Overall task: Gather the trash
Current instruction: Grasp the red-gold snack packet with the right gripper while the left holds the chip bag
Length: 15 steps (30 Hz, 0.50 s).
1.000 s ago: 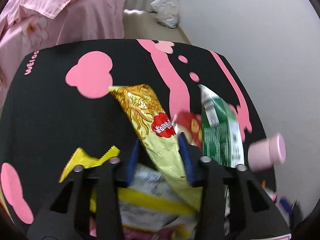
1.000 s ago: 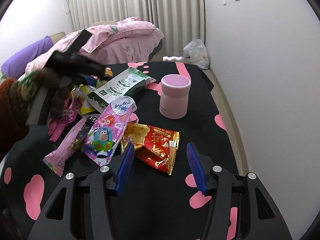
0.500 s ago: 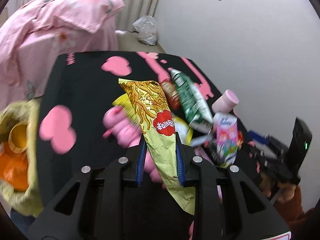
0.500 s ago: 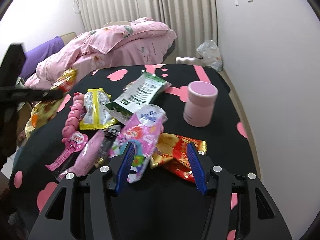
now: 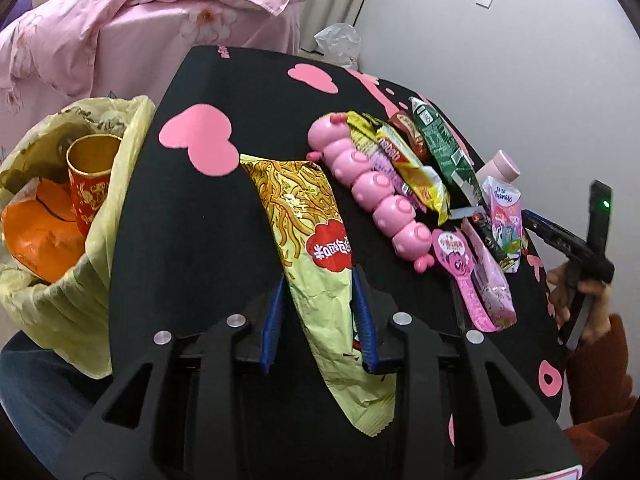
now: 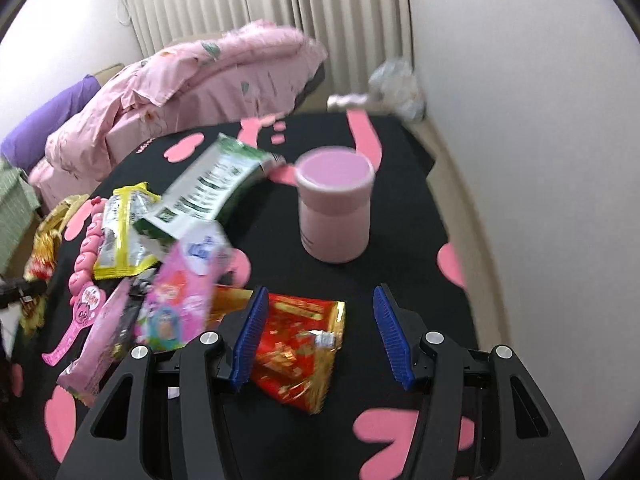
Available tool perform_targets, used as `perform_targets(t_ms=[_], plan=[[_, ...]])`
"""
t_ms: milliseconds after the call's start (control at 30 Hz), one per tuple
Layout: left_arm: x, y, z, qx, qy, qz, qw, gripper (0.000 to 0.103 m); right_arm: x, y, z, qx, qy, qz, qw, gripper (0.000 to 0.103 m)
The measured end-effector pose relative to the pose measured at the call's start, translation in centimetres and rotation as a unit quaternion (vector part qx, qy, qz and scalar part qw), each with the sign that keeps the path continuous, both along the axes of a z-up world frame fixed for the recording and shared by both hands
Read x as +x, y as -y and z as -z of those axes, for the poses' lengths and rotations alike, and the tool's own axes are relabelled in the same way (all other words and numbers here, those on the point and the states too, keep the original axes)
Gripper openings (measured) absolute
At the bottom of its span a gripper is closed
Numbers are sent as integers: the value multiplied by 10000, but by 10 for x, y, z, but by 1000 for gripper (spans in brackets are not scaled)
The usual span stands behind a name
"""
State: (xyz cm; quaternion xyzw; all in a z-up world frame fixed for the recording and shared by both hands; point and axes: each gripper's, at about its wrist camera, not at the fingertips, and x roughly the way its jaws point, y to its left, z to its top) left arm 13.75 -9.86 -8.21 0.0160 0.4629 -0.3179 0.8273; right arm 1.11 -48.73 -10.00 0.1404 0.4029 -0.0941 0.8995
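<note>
— What's on your left?
— The yellow trash bag (image 5: 100, 280) hangs at the table's (image 5: 200, 220) left edge, a gold cup (image 5: 90, 176) inside. My left gripper (image 5: 318, 300) has the noodle packet (image 5: 308, 240) between its pads, and the jaws are opening.
— And the right?
— My right gripper (image 6: 318, 332) stands wide over the red-gold wrapper (image 6: 300, 344), gripping nothing — the pink jar (image 6: 335, 208) stands beyond it
</note>
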Motion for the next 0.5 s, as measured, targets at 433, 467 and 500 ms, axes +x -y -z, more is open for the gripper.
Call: perform_targets(t_ms=[433, 467, 500], plan=[[-2, -2, -1, 9, 29, -96, 9999, 35, -60, -98, 1, 644, -90, -1298, 9894, 52], [-2, -2, -2, 23, 36, -103, 9999, 35, -62, -108, -3, 278, -142, -1385, 9899, 52], [-2, -3, -3, 30, 51, -115, 9999, 35, -68, -117, -7, -176, -169, -1434, 9894, 52]])
